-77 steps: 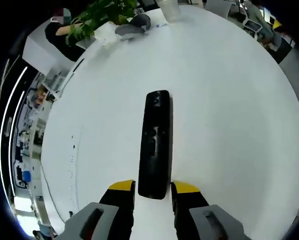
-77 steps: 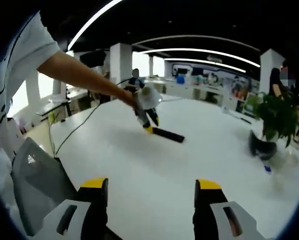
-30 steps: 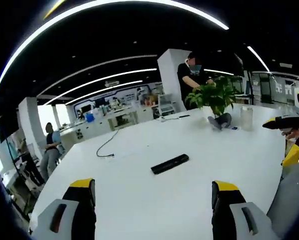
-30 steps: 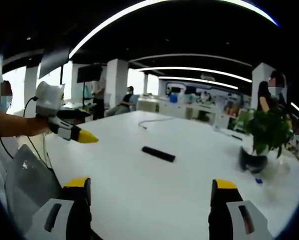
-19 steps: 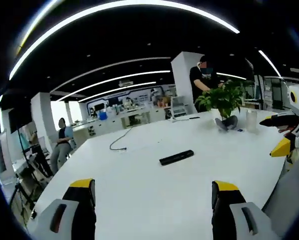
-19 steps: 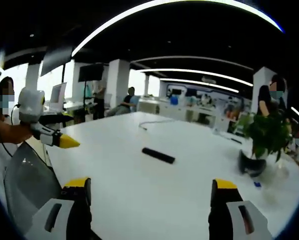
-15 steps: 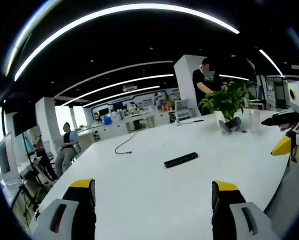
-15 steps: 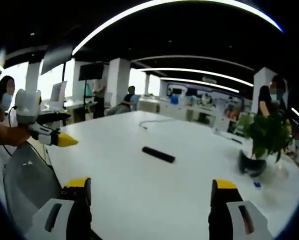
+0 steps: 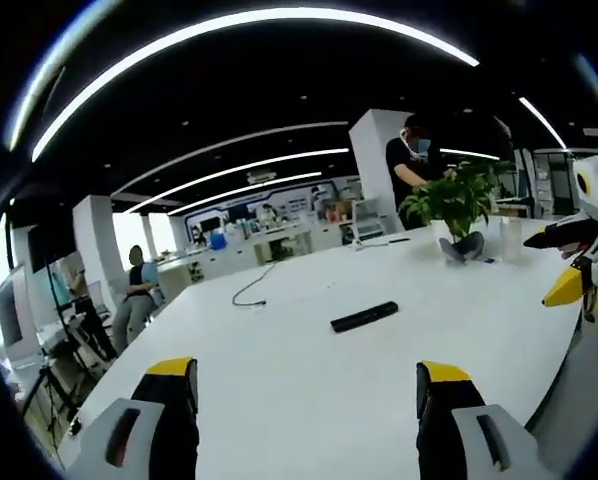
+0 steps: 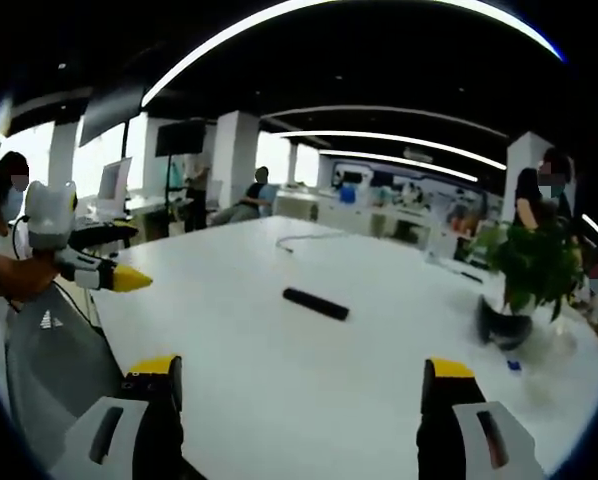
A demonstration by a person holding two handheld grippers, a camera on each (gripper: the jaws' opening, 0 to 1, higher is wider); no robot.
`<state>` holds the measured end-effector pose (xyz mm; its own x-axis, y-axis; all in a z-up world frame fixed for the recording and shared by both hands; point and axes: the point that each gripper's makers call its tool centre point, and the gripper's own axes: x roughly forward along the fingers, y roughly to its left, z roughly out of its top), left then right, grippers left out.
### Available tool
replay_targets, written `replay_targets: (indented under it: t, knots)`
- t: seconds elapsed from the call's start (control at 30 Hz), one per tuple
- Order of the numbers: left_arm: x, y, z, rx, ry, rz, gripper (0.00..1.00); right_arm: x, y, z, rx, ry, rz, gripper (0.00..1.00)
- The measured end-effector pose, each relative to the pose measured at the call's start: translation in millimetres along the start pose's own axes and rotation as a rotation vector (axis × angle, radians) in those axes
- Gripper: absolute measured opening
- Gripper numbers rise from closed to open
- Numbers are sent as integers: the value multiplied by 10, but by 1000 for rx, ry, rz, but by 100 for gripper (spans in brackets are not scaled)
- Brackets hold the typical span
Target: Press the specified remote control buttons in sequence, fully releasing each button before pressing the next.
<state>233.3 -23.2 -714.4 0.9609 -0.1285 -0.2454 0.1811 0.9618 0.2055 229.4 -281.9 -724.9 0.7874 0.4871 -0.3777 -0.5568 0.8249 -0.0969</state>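
Observation:
A black remote control lies flat on the white table, far out in front of both grippers; the right gripper view has the remote near the table's middle. My left gripper is open, jaws wide apart with nothing between them. My right gripper is open too and holds nothing. The right gripper enters the left gripper view at the right edge with a yellow tip. In the right gripper view the left gripper shows at the left, held in a person's hand.
A potted green plant and a small clear cup stand on the table's far side. A cable trails over the far table edge. A grey chair back is close at lower left. People stand and sit behind the table.
Both grippers have been lifted back from the remote, which lay between the left jaws 2.6 s ago. In the last half second the views have only drifted slightly.

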Motion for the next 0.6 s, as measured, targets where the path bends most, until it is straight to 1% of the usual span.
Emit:
replay_targets:
  t: [0.13,0.2,0.5,0.6]
  knots:
    - [-10,25,14,4,-10,13,94,20,75,-31,-17,17,25,99]
    - [-7,25,-5,11,-3,14,94,21,102,-39,-29,22,36,99]
    - [-7,-18,-8,35,3,1,95,17,74,-52,-14,29,30,99]
    - [-19,-25,24,40,-11,3,97,14,82,-41,-18,24,33,99]
